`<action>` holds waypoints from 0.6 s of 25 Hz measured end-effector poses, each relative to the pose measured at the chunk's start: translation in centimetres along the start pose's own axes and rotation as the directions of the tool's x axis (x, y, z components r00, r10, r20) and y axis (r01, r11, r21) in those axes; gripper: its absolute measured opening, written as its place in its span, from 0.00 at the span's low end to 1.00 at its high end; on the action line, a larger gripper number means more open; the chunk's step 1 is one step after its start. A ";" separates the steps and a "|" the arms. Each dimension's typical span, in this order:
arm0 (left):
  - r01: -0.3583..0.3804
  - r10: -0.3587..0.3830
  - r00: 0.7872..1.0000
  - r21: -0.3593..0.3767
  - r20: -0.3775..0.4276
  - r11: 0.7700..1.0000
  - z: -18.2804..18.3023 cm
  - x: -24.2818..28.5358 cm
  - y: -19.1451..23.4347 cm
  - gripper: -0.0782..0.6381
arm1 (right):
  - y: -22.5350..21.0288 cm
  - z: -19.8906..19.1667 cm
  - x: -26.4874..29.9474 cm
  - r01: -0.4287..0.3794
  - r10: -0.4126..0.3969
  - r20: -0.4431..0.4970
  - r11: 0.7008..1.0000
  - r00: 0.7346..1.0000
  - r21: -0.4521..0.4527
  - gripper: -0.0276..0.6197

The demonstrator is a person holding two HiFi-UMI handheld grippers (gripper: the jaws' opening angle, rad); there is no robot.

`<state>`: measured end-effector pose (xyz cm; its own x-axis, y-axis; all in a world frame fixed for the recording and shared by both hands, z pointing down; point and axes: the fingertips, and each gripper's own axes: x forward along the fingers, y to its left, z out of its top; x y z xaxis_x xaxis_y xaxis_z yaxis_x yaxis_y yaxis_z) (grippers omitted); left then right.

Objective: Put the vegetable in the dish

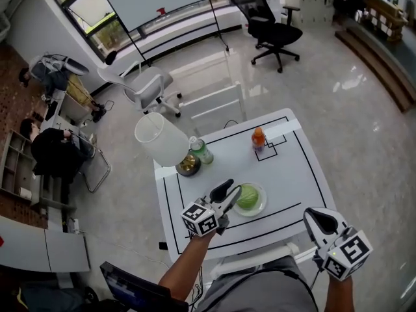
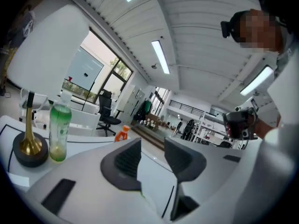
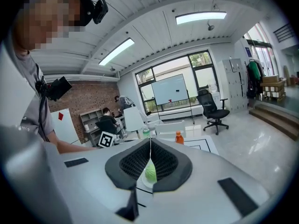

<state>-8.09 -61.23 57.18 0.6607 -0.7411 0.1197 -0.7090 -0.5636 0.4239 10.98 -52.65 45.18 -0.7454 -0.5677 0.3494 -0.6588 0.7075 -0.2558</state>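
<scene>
A pale green cabbage [image 1: 249, 197] lies in a round light dish [image 1: 260, 209] near the middle of the white table [image 1: 292, 174]. My left gripper [image 1: 235, 186] hovers at the dish's left rim, beside the cabbage. In the left gripper view its jaws [image 2: 152, 155] stand apart with only bare table between them, so it is open. My right gripper [image 1: 313, 216] hangs off the table's front right corner, away from the dish. In the right gripper view it [image 3: 150, 155] is shut on nothing, and the cabbage [image 3: 150, 172] shows below the closed pads.
A lamp with a white shade [image 1: 160, 138], a green bottle [image 1: 201, 151] and an orange bottle [image 1: 258, 138] stand at the table's far side. Black lines mark the tabletop. Office chairs [image 1: 151, 86] stand on the floor beyond. The person's lap is at the near edge.
</scene>
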 end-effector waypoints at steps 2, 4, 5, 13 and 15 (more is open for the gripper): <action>0.044 -0.046 0.998 0.037 0.043 0.998 2.5 -1.8 -2.3 0.22 | 1.6 0.2 -0.2 -0.008 0.009 0.018 1.000 1.000 -0.019 0.05; 0.085 -0.090 0.993 0.071 0.069 0.994 4.5 -3.6 -4.6 0.12 | 3.1 0.3 -0.5 -0.018 0.019 0.038 0.999 0.999 -0.031 0.05; 0.105 -0.112 0.991 0.087 0.074 0.991 5.2 -4.4 -5.7 0.12 | 3.8 0.4 -0.6 -0.023 0.024 0.052 0.999 0.998 -0.036 0.05; 0.168 -0.196 0.973 0.211 0.120 0.963 8.6 -10.5 -10.8 0.12 | 8.9 0.6 -2.0 -0.014 0.025 0.125 0.996 0.992 -0.092 0.05; 0.163 -0.195 0.972 0.220 0.134 0.962 8.7 -11.6 -11.2 0.12 | 9.7 0.3 -2.5 -0.010 0.023 0.126 0.995 0.992 -0.099 0.05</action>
<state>-9.92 -49.50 43.23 0.7471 -0.6591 -0.0866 -0.6289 -0.7429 0.2294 6.41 -44.48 41.52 -0.7673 -0.5999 0.2267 -0.6376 0.7515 -0.1691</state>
